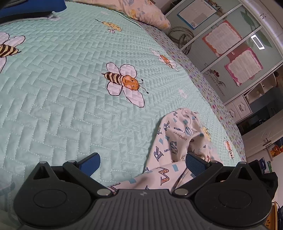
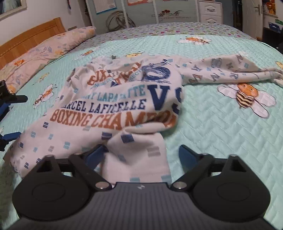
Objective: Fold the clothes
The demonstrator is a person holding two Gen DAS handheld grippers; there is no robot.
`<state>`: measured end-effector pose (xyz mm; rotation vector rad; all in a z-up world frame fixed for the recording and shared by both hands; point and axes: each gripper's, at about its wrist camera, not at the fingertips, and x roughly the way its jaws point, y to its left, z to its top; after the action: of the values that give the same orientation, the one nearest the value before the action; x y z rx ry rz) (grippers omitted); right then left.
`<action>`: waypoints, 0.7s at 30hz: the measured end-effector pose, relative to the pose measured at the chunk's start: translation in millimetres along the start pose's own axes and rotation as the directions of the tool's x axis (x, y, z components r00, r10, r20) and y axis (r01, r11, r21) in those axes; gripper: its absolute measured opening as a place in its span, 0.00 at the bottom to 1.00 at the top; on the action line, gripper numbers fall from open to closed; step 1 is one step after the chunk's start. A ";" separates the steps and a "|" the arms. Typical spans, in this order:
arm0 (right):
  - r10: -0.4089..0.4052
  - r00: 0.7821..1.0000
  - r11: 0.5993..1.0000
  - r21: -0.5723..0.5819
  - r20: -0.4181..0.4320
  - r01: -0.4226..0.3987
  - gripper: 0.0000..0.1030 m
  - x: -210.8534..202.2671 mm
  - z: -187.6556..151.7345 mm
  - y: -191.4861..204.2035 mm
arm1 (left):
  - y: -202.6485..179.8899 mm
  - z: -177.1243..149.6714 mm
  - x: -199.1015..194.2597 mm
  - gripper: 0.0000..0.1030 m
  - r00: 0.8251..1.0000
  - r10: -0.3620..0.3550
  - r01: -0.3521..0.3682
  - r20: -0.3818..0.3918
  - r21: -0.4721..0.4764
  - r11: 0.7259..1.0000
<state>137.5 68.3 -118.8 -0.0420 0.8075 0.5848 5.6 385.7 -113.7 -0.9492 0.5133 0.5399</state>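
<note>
- The white cotton shirt with printed letters and small blue squares (image 1: 174,141) lay rumpled on the mint-green quilted bedspread with cartoon bees (image 1: 70,85), toward the lower right of my left wrist view, near the bed's spotted border.
- My left gripper (image 1: 144,163) stood wide apart; part of the shirt passed between its blue-padded fingers (image 1: 195,163) and lay against the right-hand one, while the left-hand one hung over bare quilt, so nothing was pinched.
- A floral peach pillow (image 1: 141,12) sat at the far end of the bed, and a pale sliding wardrobe with pink posters (image 1: 235,58) stood beyond the edge.
- In my right wrist view, the shirt (image 2: 115,106) spread across the middle of the bedspread (image 2: 221,132), chest print with "BOXING CHAMP" facing up, one sleeve stretching away to the right past a bee.
- My right gripper (image 2: 143,155) had its jaws well apart, with a folded strip of the shirt's hem between them. The left pad touched the cloth; the right pad stood clear of it, so I held nothing.
- My left gripper's black and blue parts (image 2: 8,106) showed at the left edge, beside the shirt.
- The pillow (image 2: 44,53) lay against an orange wooden headboard (image 2: 30,35).
</note>
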 end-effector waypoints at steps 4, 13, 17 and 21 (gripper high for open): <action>0.086 0.996 0.996 0.021 -0.016 -0.086 0.05 0.7 8.0 6.0 | -0.1 -0.2 1.8 0.99 1.000 0.005 -0.005 0.000 0.001 1.000; 0.405 0.856 0.694 0.500 0.322 -0.517 0.04 -68.6 14.5 -46.6 | 15.4 10.2 -13.4 0.99 0.988 -0.082 0.095 0.131 -0.091 0.991; 0.397 0.785 0.623 0.488 0.476 -0.611 0.04 -137.9 26.9 -83.0 | 18.3 14.4 -18.9 0.99 0.983 -0.094 0.113 0.161 -0.111 0.987; 0.263 0.858 0.746 0.471 0.442 -0.471 0.04 -188.5 17.4 -116.6 | 10.2 11.8 -20.0 0.99 0.979 -0.133 0.146 0.152 -0.078 0.986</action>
<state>106.0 -115.4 2.5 0.7816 0.6101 0.6849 -13.9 396.5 -101.8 -1.0135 0.2900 0.5046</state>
